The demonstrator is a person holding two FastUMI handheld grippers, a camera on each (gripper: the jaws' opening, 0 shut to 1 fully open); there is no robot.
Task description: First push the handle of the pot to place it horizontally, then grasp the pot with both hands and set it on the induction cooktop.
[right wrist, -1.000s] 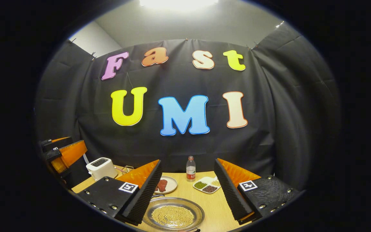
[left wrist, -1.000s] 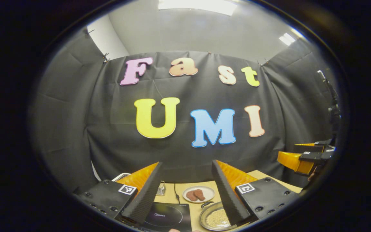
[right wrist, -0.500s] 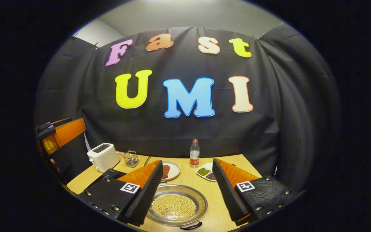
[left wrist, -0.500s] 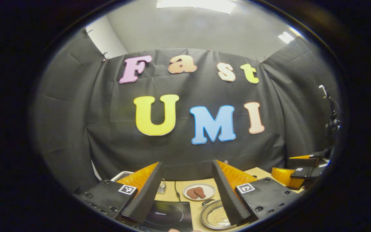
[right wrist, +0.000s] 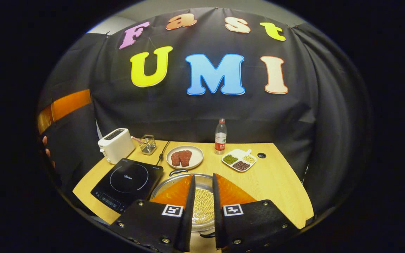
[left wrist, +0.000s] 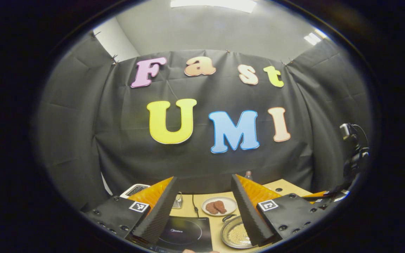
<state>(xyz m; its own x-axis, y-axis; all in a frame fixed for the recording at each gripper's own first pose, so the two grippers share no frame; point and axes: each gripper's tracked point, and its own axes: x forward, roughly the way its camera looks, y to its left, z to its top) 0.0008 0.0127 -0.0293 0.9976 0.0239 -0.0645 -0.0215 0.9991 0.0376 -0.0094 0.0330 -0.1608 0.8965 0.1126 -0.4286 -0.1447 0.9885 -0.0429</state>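
In the left gripper view, our left tongs (left wrist: 202, 205) stand wide open and hold nothing, raised above the near edge of the pale wooden desk (left wrist: 287, 184). Below them lies the flat black induction cooktop (left wrist: 185, 235), and just to its right the shallow round steel pot (left wrist: 234, 234) filled with small yellow beans, partly hidden behind one finger. A dark loop handle (left wrist: 227, 218) shows at the pot's far rim.

In the right gripper view, our right tongs (right wrist: 203, 207) are nearly closed, a narrow gap left between the fingers, gripping nothing. They hang directly over the steel pot (right wrist: 202, 205), which sits on the desk (right wrist: 280, 182) touching or just beside the cooktop (right wrist: 127, 181) on its left. The far handle (right wrist: 178, 172) points away from us; a near handle (right wrist: 207, 234) peeks out under the tongs. So we judge the handle axis runs front to back, not yet horizontal, and the right tongs are the nearer to push it.
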